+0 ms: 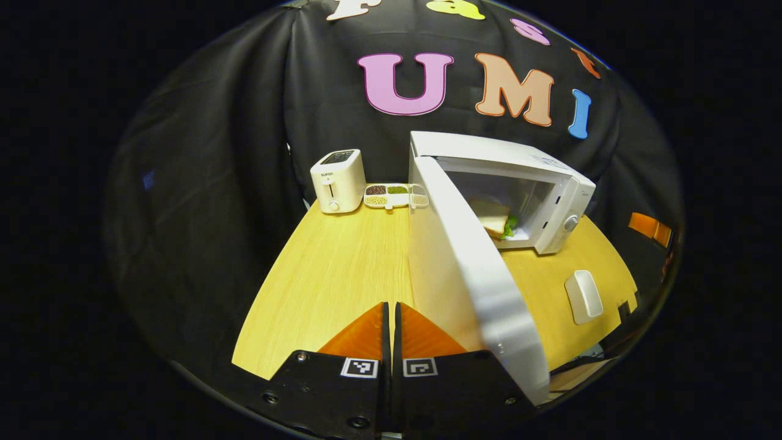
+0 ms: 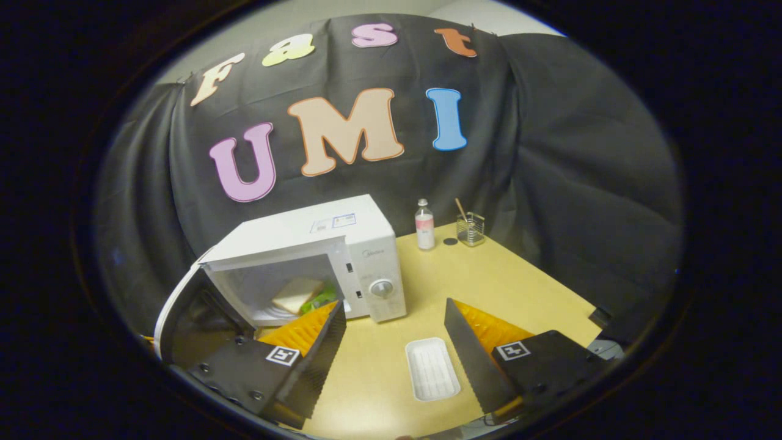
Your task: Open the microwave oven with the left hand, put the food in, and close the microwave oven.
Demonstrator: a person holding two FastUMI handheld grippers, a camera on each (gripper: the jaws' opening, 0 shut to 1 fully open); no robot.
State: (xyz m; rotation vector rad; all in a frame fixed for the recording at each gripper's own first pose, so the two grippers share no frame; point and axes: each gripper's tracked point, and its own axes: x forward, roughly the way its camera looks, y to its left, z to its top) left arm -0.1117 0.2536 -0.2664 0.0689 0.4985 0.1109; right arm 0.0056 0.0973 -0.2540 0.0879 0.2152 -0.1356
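Microwave (image 2: 317, 256): sitting on the table (image 2: 519, 287), door (image 1: 470, 287) swinging open.
Sandwich (image 2: 297, 294): lying inside the microwave.
Toaster (image 1: 338, 181): standing left of the microwave, a divided dish (image 1: 391, 195) lying between them.
Tray (image 2: 432, 369): lying before the microwave.
Bottle (image 2: 424, 225) and glass (image 2: 470, 229): standing at the table's back, right of the microwave.

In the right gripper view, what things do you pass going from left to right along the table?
White microwave oven with its door open → white rectangular tray (nearer the camera) → small clear bottle with a pink label → clear glass cup holding a wooden stick.
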